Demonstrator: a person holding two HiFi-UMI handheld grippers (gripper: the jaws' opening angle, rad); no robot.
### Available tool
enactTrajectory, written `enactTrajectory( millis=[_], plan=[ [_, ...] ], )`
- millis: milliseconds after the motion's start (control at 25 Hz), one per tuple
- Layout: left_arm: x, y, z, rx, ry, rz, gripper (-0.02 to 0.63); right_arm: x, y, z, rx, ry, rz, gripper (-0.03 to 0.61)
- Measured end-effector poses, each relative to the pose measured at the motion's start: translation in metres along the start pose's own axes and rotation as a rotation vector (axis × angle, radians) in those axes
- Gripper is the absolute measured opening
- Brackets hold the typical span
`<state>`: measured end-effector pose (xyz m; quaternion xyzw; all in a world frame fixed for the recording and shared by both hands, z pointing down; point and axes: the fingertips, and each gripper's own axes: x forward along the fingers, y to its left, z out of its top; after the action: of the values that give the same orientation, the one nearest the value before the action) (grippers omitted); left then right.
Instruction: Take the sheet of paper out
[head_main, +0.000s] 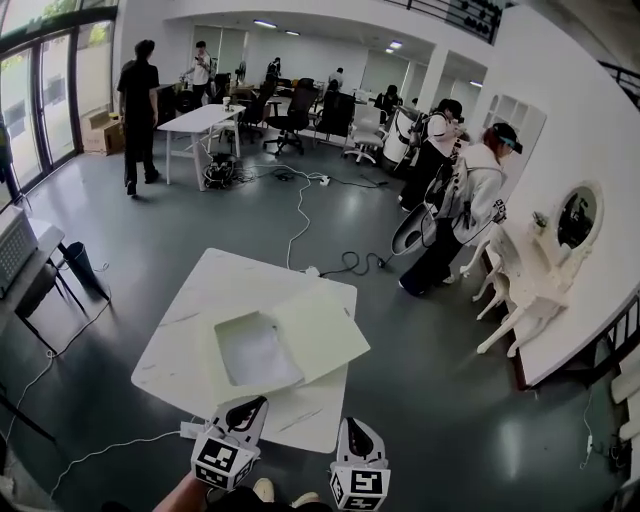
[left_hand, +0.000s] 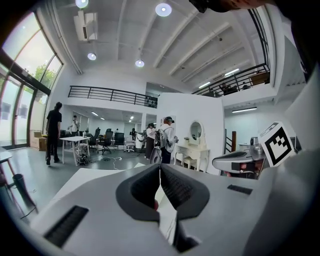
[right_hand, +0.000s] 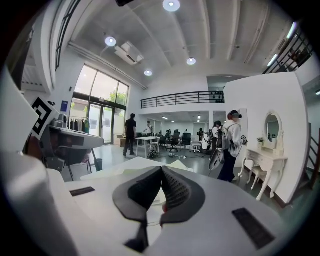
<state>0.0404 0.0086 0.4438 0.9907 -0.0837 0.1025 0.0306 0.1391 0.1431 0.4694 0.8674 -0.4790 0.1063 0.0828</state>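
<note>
A pale envelope (head_main: 318, 330) lies open on the white table (head_main: 190, 325), with a white sheet (head_main: 252, 352) showing in its opening. Both grippers hang at the table's near edge, short of the envelope and touching nothing. In the head view my left gripper (head_main: 250, 405) is at the bottom centre and my right gripper (head_main: 356, 426) is beside it, to the right. The left gripper view shows the left gripper (left_hand: 160, 167) with its jaws together and nothing held. The right gripper (right_hand: 161, 169) is likewise shut and empty, with the envelope's flap (right_hand: 181, 164) just beyond it.
Several people stand farther off in the hall, one pair near a white dressing table with a round mirror (head_main: 577, 215). Cables (head_main: 300, 215) trail over the floor beyond the table. A black bin (head_main: 80, 265) stands at the left. A power strip (head_main: 190, 430) lies by the table's near corner.
</note>
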Motion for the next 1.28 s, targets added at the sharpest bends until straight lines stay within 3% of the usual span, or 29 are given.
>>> enactTrajectory(
  millis=[280,640,920,1280],
  plan=[
    [0.024,0.049,-0.005,-0.032,0.016,0.125,0.025,0.075,0.014,0.01,-0.016,0.0,0.14,0.017],
    [0.073,0.123,-0.005,-0.098,0.052,0.383,0.025,0.21,0.024,0.025,-0.073,0.038,0.405,0.017],
    [0.109,0.157,-0.043,-0.167,0.105,0.511,0.025,0.283,0.03,-0.008,-0.098,0.119,0.535,0.017],
    [0.131,0.206,-0.082,-0.255,0.166,0.612,0.025,0.358,0.046,-0.04,-0.13,0.225,0.622,0.017]
  ],
)
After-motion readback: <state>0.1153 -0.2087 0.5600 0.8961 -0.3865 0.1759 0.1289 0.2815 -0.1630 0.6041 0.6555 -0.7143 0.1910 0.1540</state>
